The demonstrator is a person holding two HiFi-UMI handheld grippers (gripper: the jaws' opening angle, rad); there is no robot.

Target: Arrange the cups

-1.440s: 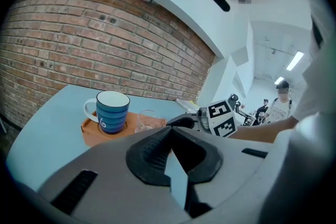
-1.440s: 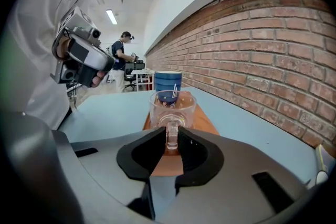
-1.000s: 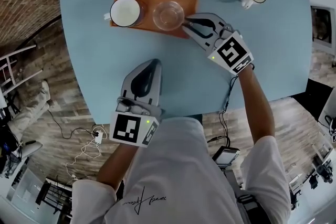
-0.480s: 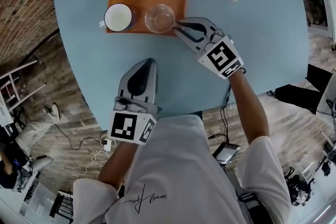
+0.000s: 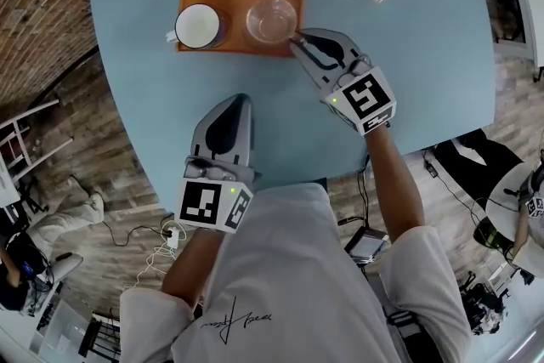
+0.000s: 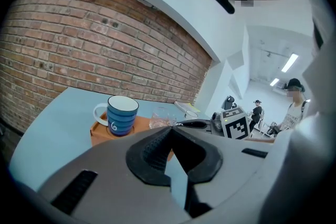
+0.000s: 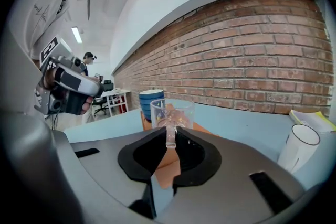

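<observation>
Gripping clear glass cup [image 5: 272, 19] by its near-side handle in right gripper [image 5: 297, 39] jaws, beside blue ceramic mug [image 5: 197, 24] on orange tray [image 5: 242, 47]; left gripper [image 5: 240, 101] jaws closed, empty, farther back.

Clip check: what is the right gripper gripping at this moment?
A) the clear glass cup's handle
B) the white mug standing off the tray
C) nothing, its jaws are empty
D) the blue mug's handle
A: in the right gripper view, the right gripper has its jaws pressed on the handle of the glass cup.
</observation>
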